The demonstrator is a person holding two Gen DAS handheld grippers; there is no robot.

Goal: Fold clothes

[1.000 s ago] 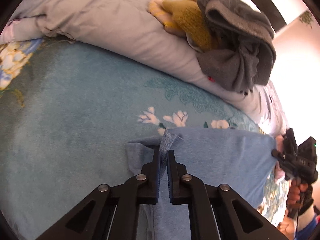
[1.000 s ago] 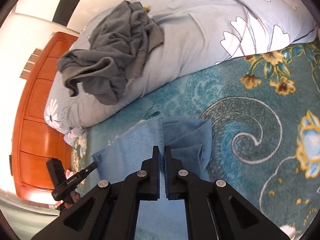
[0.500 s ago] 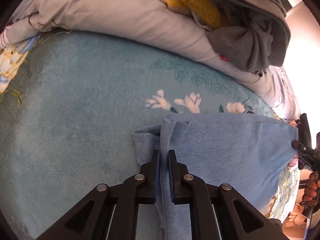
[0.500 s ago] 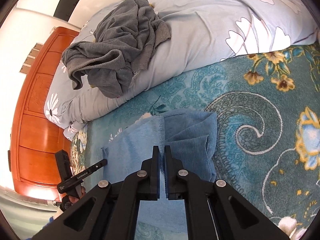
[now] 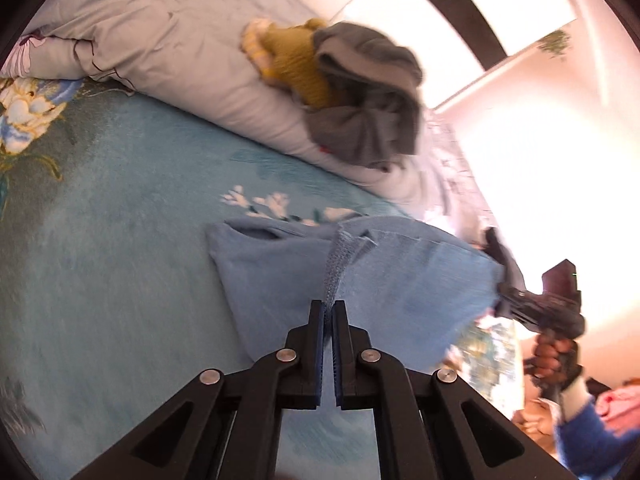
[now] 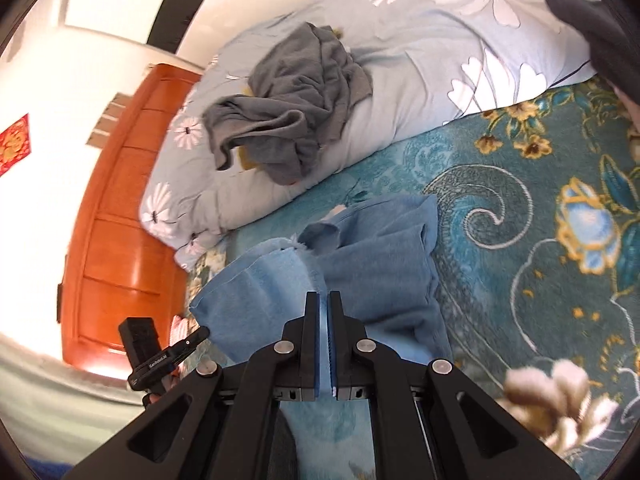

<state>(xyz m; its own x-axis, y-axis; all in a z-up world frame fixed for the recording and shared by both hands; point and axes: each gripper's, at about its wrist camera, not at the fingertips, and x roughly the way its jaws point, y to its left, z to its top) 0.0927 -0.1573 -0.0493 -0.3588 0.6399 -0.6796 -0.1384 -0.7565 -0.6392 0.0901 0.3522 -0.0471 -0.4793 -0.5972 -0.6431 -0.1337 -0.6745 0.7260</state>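
Note:
A light blue garment hangs stretched between both grippers above the teal flowered blanket. My left gripper is shut on its ribbed edge, which runs up out of the jaws. My right gripper is shut on another edge of the same blue garment, whose far part lies bunched on the blanket. The right gripper shows at the right of the left wrist view, held by a hand in a blue sleeve. The left gripper shows at the lower left of the right wrist view.
A grey floral duvet lies rolled along the far side of the bed. On it sits a heap of grey clothes with a mustard yellow garment. An orange wooden headboard stands at the left.
Both grippers have lifted and pulled back with the blue garment. It now hangs looser and more bunched between them. The views are blurred by motion.

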